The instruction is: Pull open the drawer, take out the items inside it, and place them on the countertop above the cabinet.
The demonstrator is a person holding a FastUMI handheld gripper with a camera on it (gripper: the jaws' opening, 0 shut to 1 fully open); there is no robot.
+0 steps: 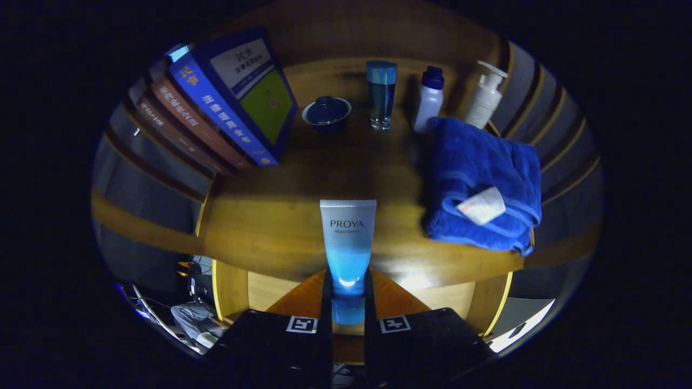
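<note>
Claw clamped on tube w/ both fingers; lower it onto bare worktop, clear of towel, then release.

Dim, warm-lit, fisheye-warped edges

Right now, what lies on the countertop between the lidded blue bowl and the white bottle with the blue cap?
In the gripper view, one clear blue-capped bottle stands between lidded blue bowl and white bottle.

The gripper view looks forward along its fingers, from above and just before the countertop. It faces the shelf's back, near the front edge
</note>
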